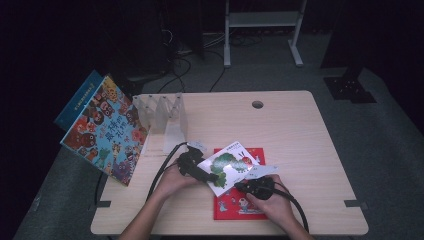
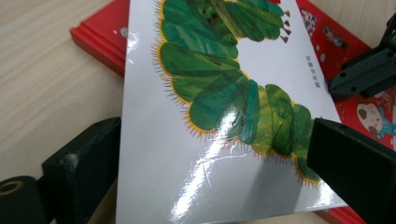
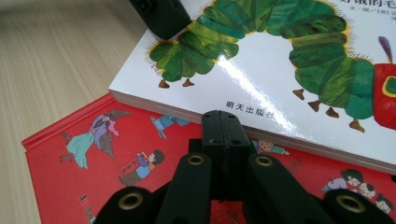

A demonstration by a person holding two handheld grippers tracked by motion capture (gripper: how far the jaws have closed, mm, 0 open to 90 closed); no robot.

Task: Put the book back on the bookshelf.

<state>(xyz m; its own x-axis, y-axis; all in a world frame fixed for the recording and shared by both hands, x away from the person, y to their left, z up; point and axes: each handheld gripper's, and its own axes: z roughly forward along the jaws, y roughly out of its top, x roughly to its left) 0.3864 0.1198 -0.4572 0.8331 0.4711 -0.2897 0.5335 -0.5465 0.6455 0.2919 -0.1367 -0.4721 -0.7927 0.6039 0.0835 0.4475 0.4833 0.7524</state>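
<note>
Right gripper (image 3: 223, 122) at lower centre of its view, jaws pressed together, empty, tips just beside white caterpillar book (image 3: 280, 60) edge. Book lies on red book (image 1: 239, 200), lower middle of table (image 1: 300, 125). Left gripper (image 2: 210, 154) jaws wide, straddling white book corner. Upper left: clear rack (image 1: 162, 112), colourful books (image 1: 105, 130) leaning.

Both your forearms come in from the near edge and angle inward toward each other. Your left hand (image 1: 172, 181) grips the left claw (image 1: 209, 176), which points to your right with its jaws spread wide apart. Your right hand (image 1: 272, 202) wraps the right claw (image 1: 239, 186), which points left toward the other, its jaws pressed flat together with no gap between them. The two claw tips sit near each other, just apart.
</note>
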